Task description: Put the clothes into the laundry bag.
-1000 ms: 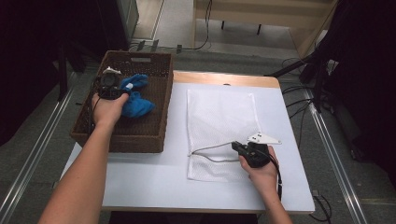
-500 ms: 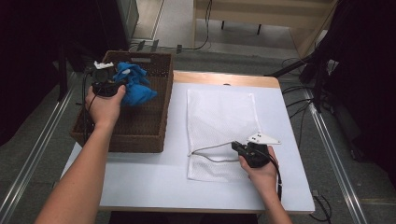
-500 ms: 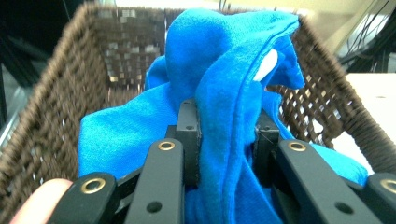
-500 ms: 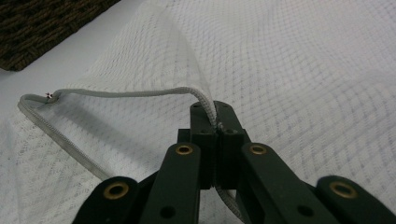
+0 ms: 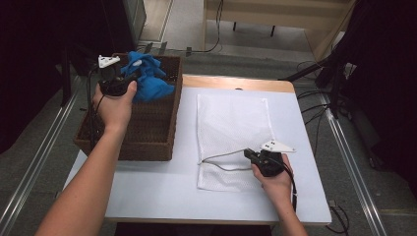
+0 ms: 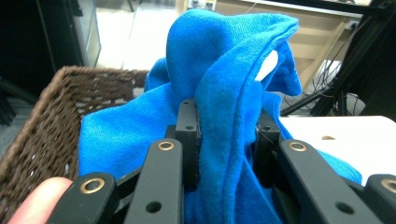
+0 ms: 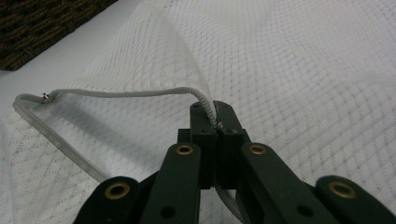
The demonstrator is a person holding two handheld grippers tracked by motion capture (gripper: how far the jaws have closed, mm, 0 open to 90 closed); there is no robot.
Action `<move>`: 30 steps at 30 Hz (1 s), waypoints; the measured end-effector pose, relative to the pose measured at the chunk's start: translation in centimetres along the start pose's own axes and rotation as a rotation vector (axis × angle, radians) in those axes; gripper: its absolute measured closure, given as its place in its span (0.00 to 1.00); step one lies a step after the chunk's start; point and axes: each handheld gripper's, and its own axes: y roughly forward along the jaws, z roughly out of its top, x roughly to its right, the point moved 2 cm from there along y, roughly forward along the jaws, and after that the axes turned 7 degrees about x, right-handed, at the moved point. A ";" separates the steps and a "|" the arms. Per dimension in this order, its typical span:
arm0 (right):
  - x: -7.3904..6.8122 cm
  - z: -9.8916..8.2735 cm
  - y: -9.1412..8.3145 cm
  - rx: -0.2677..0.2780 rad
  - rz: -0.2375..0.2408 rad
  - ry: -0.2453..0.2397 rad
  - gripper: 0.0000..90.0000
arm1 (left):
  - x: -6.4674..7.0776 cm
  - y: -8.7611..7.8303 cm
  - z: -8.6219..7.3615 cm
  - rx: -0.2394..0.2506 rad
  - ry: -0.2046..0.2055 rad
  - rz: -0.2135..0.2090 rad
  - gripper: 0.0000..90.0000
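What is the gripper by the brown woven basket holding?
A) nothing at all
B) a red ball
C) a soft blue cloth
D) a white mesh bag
C: the left gripper has its black jaws pinched on a fold of the soft blue cloth, lifted above the brown woven basket.

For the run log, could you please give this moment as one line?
left claw: grips blue cloth above brown wicker basket | right claw: pinches white mesh bag's rim
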 end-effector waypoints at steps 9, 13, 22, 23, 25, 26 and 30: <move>0.0 0.0 0.0 -0.002 0.000 0.000 1.00 | 2.1 -0.5 0.7 0.027 0.005 -0.052 0.79; 0.0 0.0 0.1 -0.002 -0.008 -0.007 1.00 | 3.5 -0.7 0.7 0.025 0.003 -0.099 0.79; 0.1 -0.1 0.1 -0.002 -0.009 -0.011 1.00 | 6.5 -1.4 0.5 0.024 0.010 -0.188 0.79; 0.0 -0.1 0.1 -0.001 -0.007 -0.006 1.00 | 6.9 -1.6 0.4 0.023 0.016 -0.199 0.79; 0.1 -0.1 0.1 0.000 -0.008 -0.007 1.00 | 7.7 -1.8 0.2 0.023 0.029 -0.217 0.79; 0.1 -0.1 0.1 -0.001 -0.009 -0.009 1.00 | 8.4 -2.0 -0.1 0.020 0.034 -0.233 0.79; 0.1 -0.1 0.0 -0.001 -0.008 -0.010 1.00 | 9.3 -2.5 -0.5 0.013 0.020 -0.277 0.79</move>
